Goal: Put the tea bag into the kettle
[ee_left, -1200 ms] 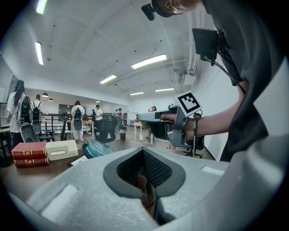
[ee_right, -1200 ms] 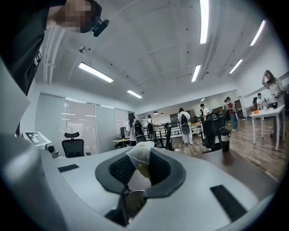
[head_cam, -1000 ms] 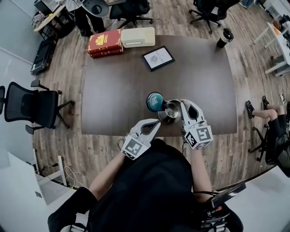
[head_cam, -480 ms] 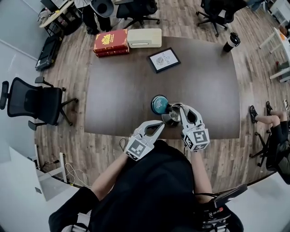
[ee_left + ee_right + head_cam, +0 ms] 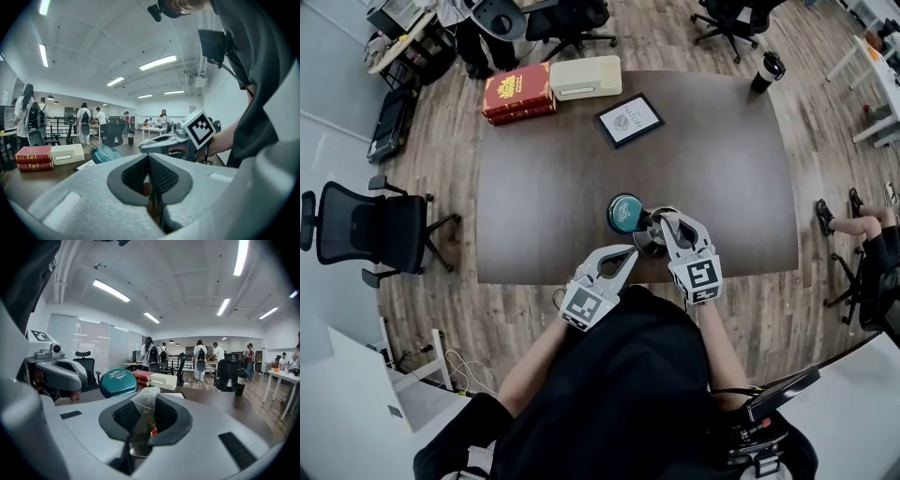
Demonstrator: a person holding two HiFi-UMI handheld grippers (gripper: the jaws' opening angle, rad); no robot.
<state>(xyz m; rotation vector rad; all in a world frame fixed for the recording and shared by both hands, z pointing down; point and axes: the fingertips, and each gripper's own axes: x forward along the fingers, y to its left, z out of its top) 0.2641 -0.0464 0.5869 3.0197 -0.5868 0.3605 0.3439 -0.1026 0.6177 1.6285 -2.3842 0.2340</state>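
From the head view, the kettle (image 5: 650, 240) stands near the table's (image 5: 544, 178) front edge, with a teal lid (image 5: 624, 212) just beside it. The right gripper (image 5: 669, 223) hangs over the kettle's mouth. The tea bag is too small to make out here. The left gripper (image 5: 629, 253) has its tips at the kettle's near left side.

In the left gripper view, this gripper's jaws are together, pads meeting at the tip. Something small and reddish shows low in the gap; I cannot tell what it is. The right gripper (image 5: 143, 146) is just ahead, and the lid (image 5: 105, 153) is to its left.

In the right gripper view, the jaws are nearly closed and pinch the tea bag (image 5: 144, 401), whose top sticks up above the pads. Through the gap below, the kettle's (image 5: 139, 446) metal rim shows directly under the bag. The lid (image 5: 118, 382) and the left gripper (image 5: 58, 375) are to the left.
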